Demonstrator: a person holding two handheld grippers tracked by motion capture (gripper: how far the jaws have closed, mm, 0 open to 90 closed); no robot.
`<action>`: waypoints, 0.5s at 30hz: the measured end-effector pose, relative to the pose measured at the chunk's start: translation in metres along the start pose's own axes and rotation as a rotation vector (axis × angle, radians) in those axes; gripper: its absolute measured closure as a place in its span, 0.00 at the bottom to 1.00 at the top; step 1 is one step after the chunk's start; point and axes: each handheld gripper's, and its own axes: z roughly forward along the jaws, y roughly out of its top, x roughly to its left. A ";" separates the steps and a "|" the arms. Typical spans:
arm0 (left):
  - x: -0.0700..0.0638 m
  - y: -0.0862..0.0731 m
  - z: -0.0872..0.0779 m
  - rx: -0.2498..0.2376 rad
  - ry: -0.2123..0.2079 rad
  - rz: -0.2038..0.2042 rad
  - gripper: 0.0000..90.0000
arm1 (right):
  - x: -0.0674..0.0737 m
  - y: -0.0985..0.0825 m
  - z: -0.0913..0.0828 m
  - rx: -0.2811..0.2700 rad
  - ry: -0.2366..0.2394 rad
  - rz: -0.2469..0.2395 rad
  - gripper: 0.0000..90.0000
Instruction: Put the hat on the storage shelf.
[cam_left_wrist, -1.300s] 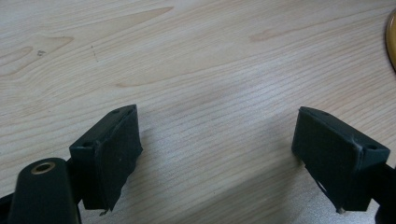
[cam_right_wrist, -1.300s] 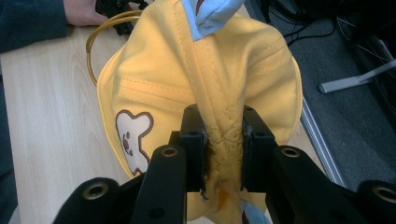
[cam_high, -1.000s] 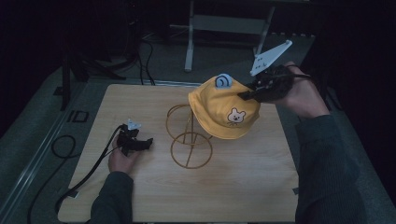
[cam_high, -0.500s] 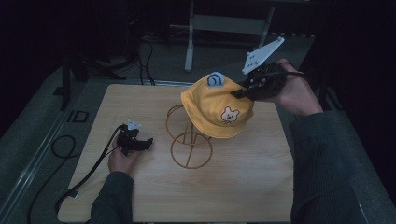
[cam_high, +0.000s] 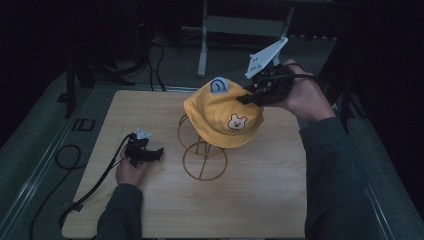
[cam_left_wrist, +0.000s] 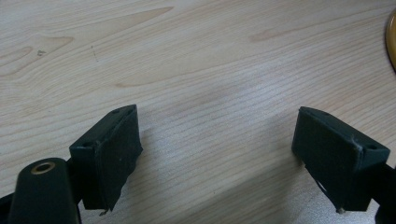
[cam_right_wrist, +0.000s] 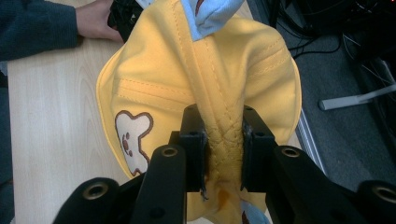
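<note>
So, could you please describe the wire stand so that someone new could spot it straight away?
On the wooden table, look near the middle, just under the yellow hat held by the right tool. The wire stand is a thin golden frame with a round ring base, the one see-through metal object there.

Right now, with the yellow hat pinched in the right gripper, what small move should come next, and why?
Probably keep lifting the yellow hat up and off the wire stand. The right gripper is shut on its fabric, and the hat seems partly over the stand's top loop.
</note>
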 end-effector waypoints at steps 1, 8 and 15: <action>0.000 0.000 0.000 0.000 0.000 0.000 0.17 | 0.000 0.002 0.000 0.000 0.000 -0.001 0.83; 0.000 0.000 0.000 0.000 0.000 0.000 0.17 | 0.001 0.017 0.008 0.037 0.011 -0.020 0.83; 0.000 0.000 0.000 0.001 0.000 0.001 0.17 | 0.004 0.030 0.020 0.061 0.022 -0.038 0.83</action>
